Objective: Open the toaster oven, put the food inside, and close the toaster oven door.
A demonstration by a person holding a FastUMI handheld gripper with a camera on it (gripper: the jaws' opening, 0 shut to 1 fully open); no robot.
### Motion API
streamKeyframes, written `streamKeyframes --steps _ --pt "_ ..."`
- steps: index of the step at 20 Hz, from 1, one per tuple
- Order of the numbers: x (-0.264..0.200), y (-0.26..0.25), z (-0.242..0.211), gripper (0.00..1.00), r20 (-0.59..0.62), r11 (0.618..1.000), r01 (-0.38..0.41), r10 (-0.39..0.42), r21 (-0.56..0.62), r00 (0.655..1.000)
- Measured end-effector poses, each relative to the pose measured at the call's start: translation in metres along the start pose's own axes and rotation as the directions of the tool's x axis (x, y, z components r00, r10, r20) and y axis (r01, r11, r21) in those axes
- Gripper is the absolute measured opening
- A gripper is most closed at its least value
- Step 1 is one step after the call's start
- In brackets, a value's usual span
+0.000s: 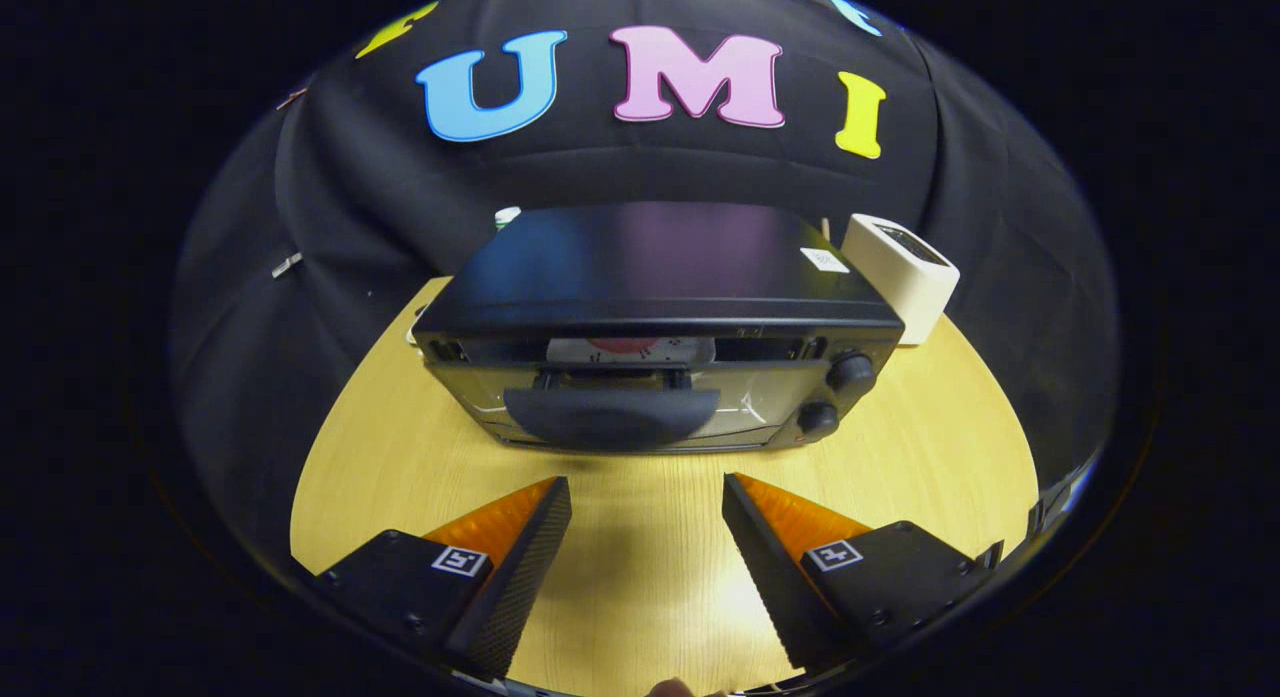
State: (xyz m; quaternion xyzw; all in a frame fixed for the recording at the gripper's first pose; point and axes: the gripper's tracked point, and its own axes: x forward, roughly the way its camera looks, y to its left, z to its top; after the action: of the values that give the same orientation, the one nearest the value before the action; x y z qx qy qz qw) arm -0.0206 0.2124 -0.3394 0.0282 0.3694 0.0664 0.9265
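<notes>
A black toaster oven (650, 267) stands on the wooden table (400, 457), beyond my fingers. Its glass door (745, 402) carries a dark curved handle (610, 417) and leans a little outward at the top. Through the gap above the door I see a white plate with something red on it (628, 349) inside the oven. Two black knobs (850, 369) sit on the oven's right side. My gripper (645, 480) hovers over the table just short of the door handle, open, with nothing between its fingers.
A white box-shaped device (903, 272) stands at the oven's back right corner. A small white and green object (507, 215) peeks out behind the oven's left rear. Black cloth walls close in around the round table.
</notes>
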Motion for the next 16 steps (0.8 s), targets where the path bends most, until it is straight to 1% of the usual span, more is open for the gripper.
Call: streamKeyframes --steps 3,8,11,16 --pt "-0.015 -0.011 0.016 0.99 0.064 1.0 -0.005 0.006 -0.017 0.998" --pt "-0.047 -0.034 0.058 0.99 0.18 1.0 -0.015 0.02 -0.025 0.983" --pt "-0.075 -0.054 0.093 0.99 0.269 1.0 -0.012 0.019 -0.027 0.963" --pt "-0.122 -0.1 0.15 0.99 0.398 1.0 0.002 -0.005 0.009 0.918"
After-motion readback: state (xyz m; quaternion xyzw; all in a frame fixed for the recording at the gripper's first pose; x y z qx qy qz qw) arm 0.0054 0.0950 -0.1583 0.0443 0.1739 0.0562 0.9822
